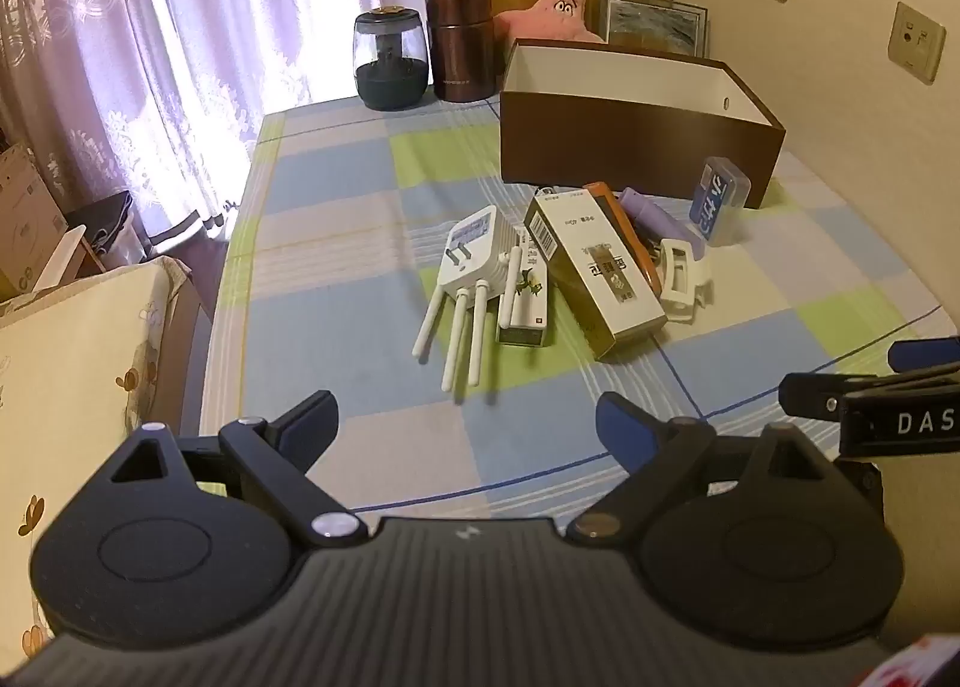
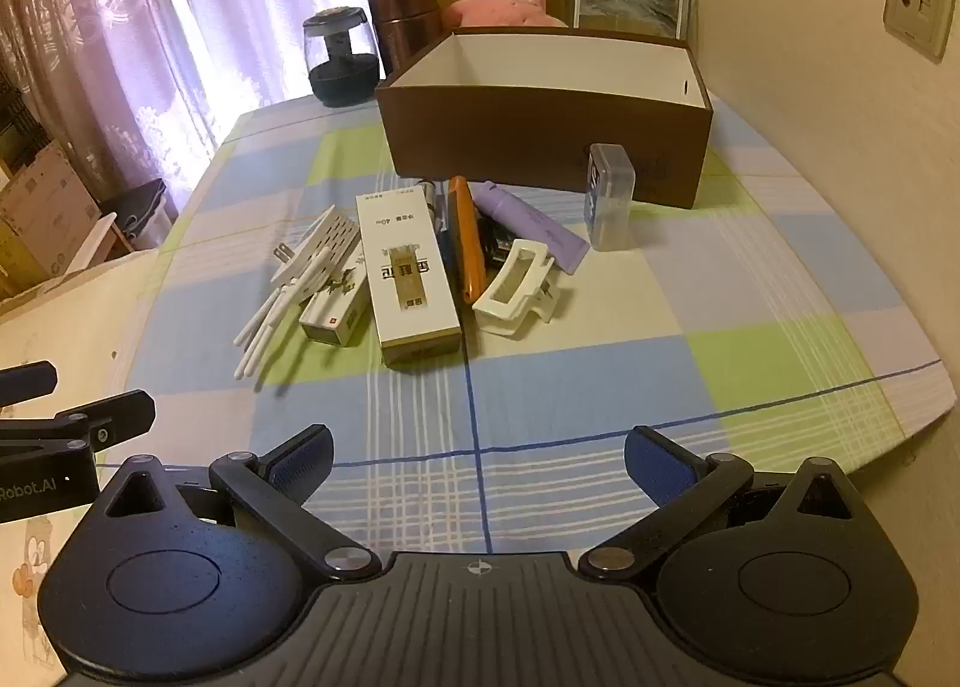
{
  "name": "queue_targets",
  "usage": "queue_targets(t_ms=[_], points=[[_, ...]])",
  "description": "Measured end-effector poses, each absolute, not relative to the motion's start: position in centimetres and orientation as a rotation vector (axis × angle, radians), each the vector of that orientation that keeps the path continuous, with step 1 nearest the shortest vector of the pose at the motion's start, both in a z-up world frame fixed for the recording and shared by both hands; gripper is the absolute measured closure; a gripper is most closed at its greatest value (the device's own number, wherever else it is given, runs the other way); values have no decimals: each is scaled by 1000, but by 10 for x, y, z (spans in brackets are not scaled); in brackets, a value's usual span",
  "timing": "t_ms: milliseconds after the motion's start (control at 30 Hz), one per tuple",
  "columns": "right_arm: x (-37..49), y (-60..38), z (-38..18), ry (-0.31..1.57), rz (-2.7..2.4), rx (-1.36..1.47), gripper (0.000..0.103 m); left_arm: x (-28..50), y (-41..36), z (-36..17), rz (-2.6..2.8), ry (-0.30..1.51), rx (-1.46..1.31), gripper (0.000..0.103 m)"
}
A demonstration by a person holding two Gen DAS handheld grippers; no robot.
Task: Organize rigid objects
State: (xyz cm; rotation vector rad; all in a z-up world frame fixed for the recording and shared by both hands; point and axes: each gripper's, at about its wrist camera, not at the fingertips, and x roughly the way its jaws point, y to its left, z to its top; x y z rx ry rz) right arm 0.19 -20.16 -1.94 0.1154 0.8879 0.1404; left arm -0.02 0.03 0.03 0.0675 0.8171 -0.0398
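A pile of rigid items lies mid-table before an open brown box (image 1: 636, 147) (image 2: 540, 147): a white router with antennas (image 1: 474, 261) (image 2: 318, 249), a small white carton (image 1: 528, 303) (image 2: 336, 303), a long white-and-gold carton (image 1: 594, 267) (image 2: 408, 273), an orange item (image 1: 624, 231) (image 2: 465, 231), a purple tube (image 1: 660, 219) (image 2: 528, 219), a white hair clip (image 1: 684, 279) (image 2: 516, 285) and a clear blue case (image 1: 720, 201) (image 2: 609, 195). My left gripper (image 1: 468, 435) and right gripper (image 2: 477, 459) are open, empty, at the near table edge.
A checked cloth (image 2: 600, 363) covers the table. At the back stand a dark glass jar (image 1: 390, 57), a brown canister (image 1: 459, 45), a pink star plush (image 1: 558, 9) and a framed picture (image 1: 654, 24). A wall runs along the right; curtains hang at left.
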Motion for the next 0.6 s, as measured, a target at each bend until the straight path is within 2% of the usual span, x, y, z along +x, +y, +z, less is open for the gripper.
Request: queue_targets(t_ms=[600], points=[[-3, -207, -21, 884, 136, 116, 2, -3, 0, 2, -33, 821, 83, 12]])
